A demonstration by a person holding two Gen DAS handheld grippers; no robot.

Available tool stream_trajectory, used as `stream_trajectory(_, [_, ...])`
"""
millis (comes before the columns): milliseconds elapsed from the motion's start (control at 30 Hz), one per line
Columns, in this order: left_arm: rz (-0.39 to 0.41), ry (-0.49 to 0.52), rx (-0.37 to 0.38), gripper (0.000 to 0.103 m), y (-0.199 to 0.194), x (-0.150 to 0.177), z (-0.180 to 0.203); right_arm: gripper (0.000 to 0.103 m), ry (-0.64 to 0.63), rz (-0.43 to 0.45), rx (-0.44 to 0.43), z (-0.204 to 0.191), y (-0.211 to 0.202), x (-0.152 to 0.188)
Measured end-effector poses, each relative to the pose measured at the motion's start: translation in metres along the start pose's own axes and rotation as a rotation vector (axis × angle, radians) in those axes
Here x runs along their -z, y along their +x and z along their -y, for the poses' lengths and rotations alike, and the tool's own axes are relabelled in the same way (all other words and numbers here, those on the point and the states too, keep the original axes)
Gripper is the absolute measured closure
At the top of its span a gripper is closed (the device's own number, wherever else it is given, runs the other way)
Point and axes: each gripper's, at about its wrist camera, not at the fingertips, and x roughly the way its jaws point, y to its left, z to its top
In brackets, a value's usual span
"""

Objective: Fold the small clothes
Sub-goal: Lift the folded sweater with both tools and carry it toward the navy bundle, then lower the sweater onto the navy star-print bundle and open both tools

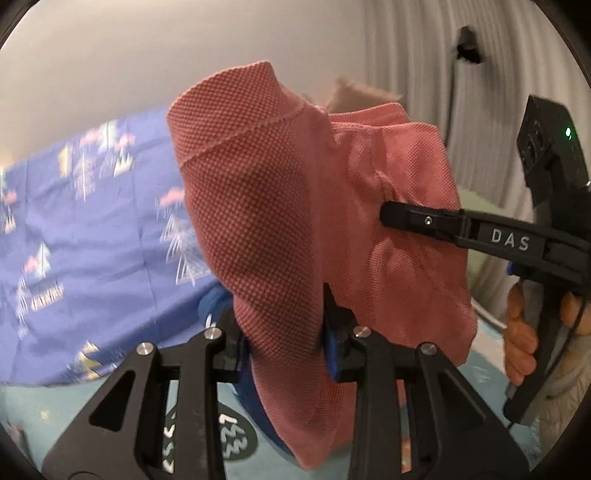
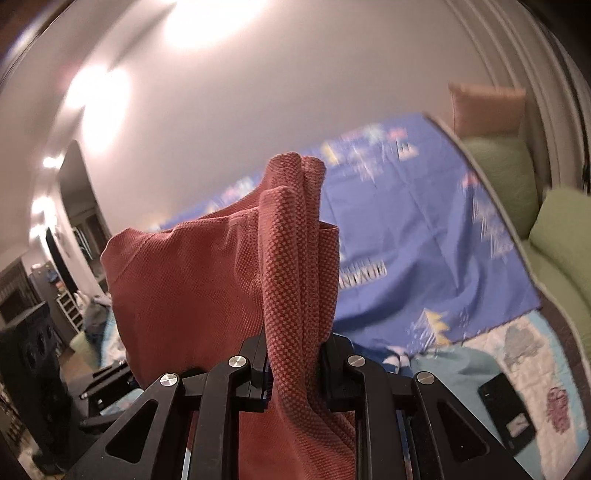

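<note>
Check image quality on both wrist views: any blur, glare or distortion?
Left wrist: blue printed sheet is motion-smeared, red garment stays fairly sharp; strong fisheye vignette at the corners. Right wrist: blown-out light glare on the wall; sheet print is streaked, green cushions are soft; garment weave is crisp near the fingers.

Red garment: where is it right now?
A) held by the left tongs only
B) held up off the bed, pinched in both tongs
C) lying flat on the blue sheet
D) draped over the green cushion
B: the red garment hangs clear of the blue sheet, bunched between the left tongs, and the right wrist view shows it clamped in the right tongs too.
</note>
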Motion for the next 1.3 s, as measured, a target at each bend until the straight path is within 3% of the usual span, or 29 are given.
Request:
stream_trajectory(67, [-0.043,-0.016,-0.038,0.063,0.037,0.015,-0.011,0.081,0.007,-0.078,0.04,0.015,0.045,0.009])
stream_trajectory(133, [-0.108,-0.012,-0.08,0.06,0.074,0.036,-0.02,0.077,-0.041,-0.18,0.15,0.027,0.093,0.026])
stream_trajectory(167, [-0.124,0.002,-0.101,0.057,0.085,0.046,-0.022,0.069,-0.091,-0.245,0.249,0.033,0.12,0.042])
stream_trajectory(200, [-0.094,0.015,-0.129,0.053,0.092,0.056,-0.024,0.062,-0.123,-0.278,0.302,0.036,0.134,0.052])
stream_trajectory(233, [-0.067,0.007,-0.131,0.052,0.094,0.061,-0.026,0.062,-0.149,-0.29,0.335,0.038,0.144,0.063])
stream_trajectory(267, [-0.045,-0.016,-0.111,0.051,0.095,0.064,-0.029,0.06,-0.173,-0.256,0.347,0.04,0.148,0.077])
stream_trajectory(333, [-0.031,-0.039,-0.09,0.044,0.098,0.064,-0.031,0.058,-0.175,-0.189,0.35,0.044,0.143,0.086])
stream_trajectory(400, [-0.021,-0.065,-0.074,0.039,0.099,0.066,-0.036,0.054,-0.123,-0.179,0.312,0.055,0.14,0.087])
stream_trajectory(600, [0.007,-0.127,-0.044,0.039,0.102,0.08,-0.038,0.046,0.024,-0.149,0.214,0.077,0.131,0.092])
stream_trajectory(733, [-0.012,-0.131,-0.058,0.039,0.101,0.077,-0.038,0.044,0.036,-0.14,0.223,0.077,0.133,0.092])
stream_trajectory(867, [-0.021,-0.13,-0.111,0.039,0.074,0.069,-0.031,0.042,-0.006,-0.102,0.268,0.057,0.1,0.086])
stream_trajectory(967, [-0.014,-0.116,-0.089,0.038,0.033,0.062,-0.02,0.042,-0.055,-0.062,0.276,0.03,0.051,0.084])
stream_trajectory(1100, [0.035,-0.084,-0.059,0.024,-0.042,0.061,-0.001,0.03,-0.156,-0.025,0.278,-0.017,-0.029,0.095])
stream_trajectory(1300, [0.042,-0.089,-0.044,0.021,-0.143,0.086,0.019,0.027,-0.201,-0.016,0.274,-0.069,-0.133,0.133])
